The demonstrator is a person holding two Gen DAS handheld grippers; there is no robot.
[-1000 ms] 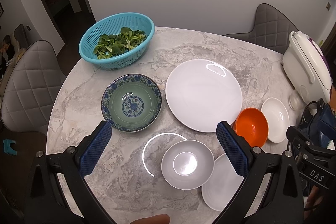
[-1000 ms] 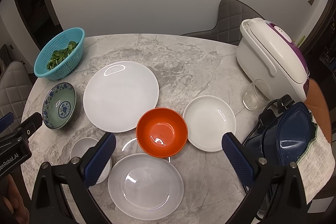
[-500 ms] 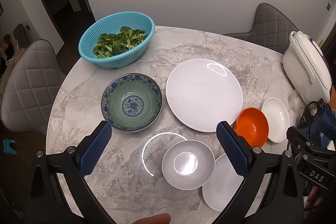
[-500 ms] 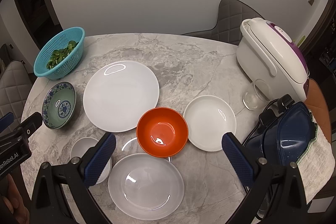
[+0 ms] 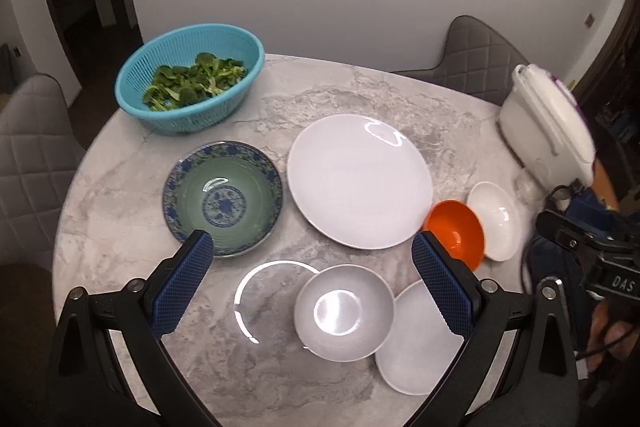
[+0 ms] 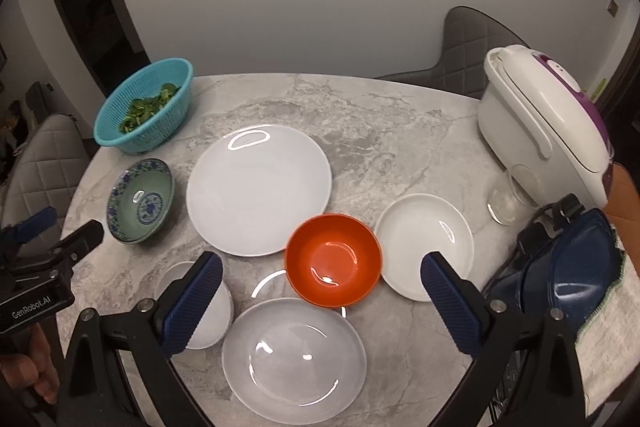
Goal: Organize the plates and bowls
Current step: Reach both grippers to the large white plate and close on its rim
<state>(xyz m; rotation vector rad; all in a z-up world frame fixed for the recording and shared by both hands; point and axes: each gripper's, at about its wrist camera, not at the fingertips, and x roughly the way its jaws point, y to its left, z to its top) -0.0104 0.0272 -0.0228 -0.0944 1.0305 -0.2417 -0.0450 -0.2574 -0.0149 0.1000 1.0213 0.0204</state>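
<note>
both grippers hover over the near edge of the marble bench (image 6: 400, 131), holding nothing. left gripper (image 5: 308, 279) has its fingers (image 5: 184, 279) spread wide; right gripper (image 6: 320, 303) also has its fingers (image 6: 448, 303) wide apart.

nearest in the right wrist view: shallow white plate (image 6: 294, 357) at the front edge, framed between the right fingers. small white bowl (image 5: 344, 313) sits just to its left, rim overlapping the plate edge in the left wrist view, and lies between the left fingers. a bright ring-shaped light reflection shows on the bench left of that bowl.

next row: orange bowl (image 6: 333, 259), upright, just behind the shallow plate and right beside the big plate. small white dish (image 6: 425, 246) is right of the orange bowl, rims touching or nearly so, cannot tell which.

mid bench: large white plate (image 6: 259, 189), flat. blue-patterned bowl (image 5: 223, 198) with green inside sits to its left, upright, a small gap between them.

far left: teal colander (image 5: 190, 79) holding leafy greens (image 5: 192, 83). far right: white rice cooker (image 6: 544, 123) with purple lid panel, a clear glass (image 6: 505, 205) just in front of it. dark blue bag (image 6: 560, 275) at the right edge on a cloth. grey quilted chairs (image 6: 472, 51) behind the bench and on the left.
</note>
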